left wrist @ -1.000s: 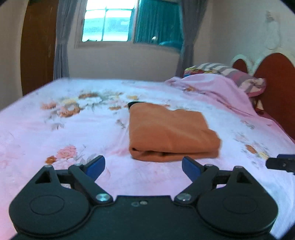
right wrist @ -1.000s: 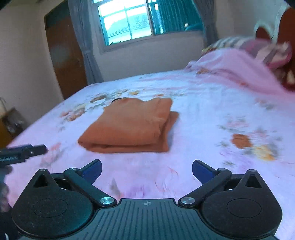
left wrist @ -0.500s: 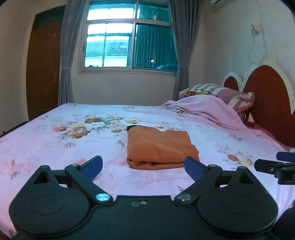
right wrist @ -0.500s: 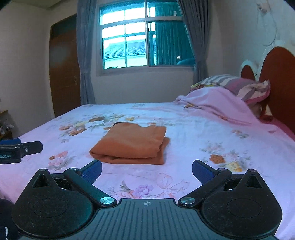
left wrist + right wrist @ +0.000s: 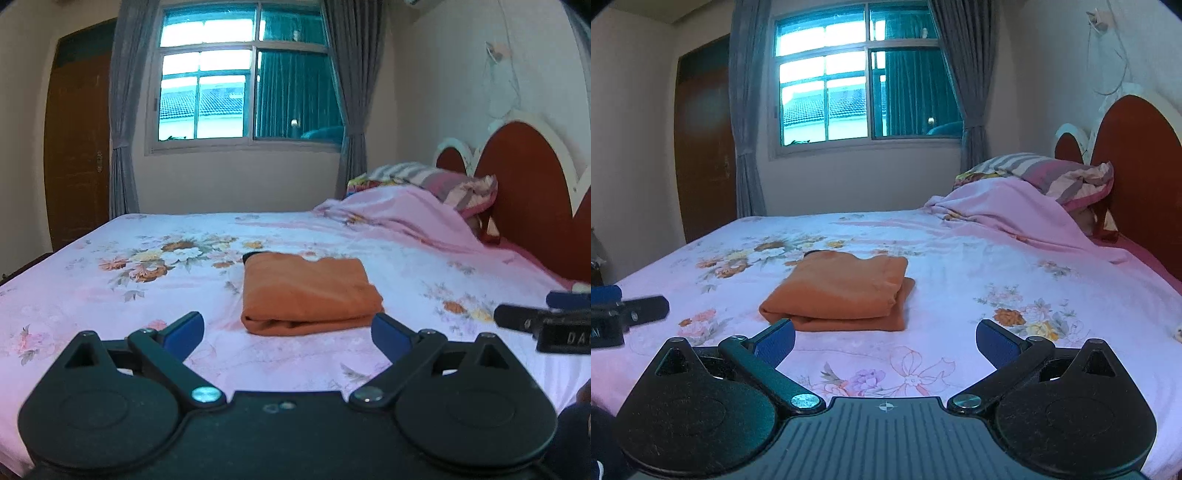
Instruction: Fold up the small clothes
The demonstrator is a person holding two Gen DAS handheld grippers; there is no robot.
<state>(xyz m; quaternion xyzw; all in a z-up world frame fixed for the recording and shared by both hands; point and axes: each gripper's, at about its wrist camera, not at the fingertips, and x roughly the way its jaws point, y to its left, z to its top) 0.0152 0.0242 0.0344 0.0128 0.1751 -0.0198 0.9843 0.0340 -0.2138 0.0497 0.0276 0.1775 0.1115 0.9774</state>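
Observation:
An orange garment (image 5: 306, 295) lies folded into a flat rectangle on the pink floral bed sheet (image 5: 110, 295), with a bit of dark trim at its far left corner. My left gripper (image 5: 288, 334) hovers in front of it, jaws wide open and nothing between the blue pads. From the right wrist view the same folded garment (image 5: 842, 291) sits left of centre, and my right gripper (image 5: 884, 341) is also open and empty, held back from the cloth. Each gripper shows at the edge of the other's view: the right gripper (image 5: 546, 323), the left gripper (image 5: 620, 314).
A crumpled pink blanket (image 5: 1015, 218) and striped pillows (image 5: 1052, 173) lie against the red headboard (image 5: 1137, 177) at the right. A window (image 5: 247, 85) with grey curtains and a brown door (image 5: 77, 147) stand beyond the bed's far side.
Both grippers have pulled back from the folded garment and risen, so it looks smaller and more of the room shows. The garment has stayed in place. Both grippers stay open.

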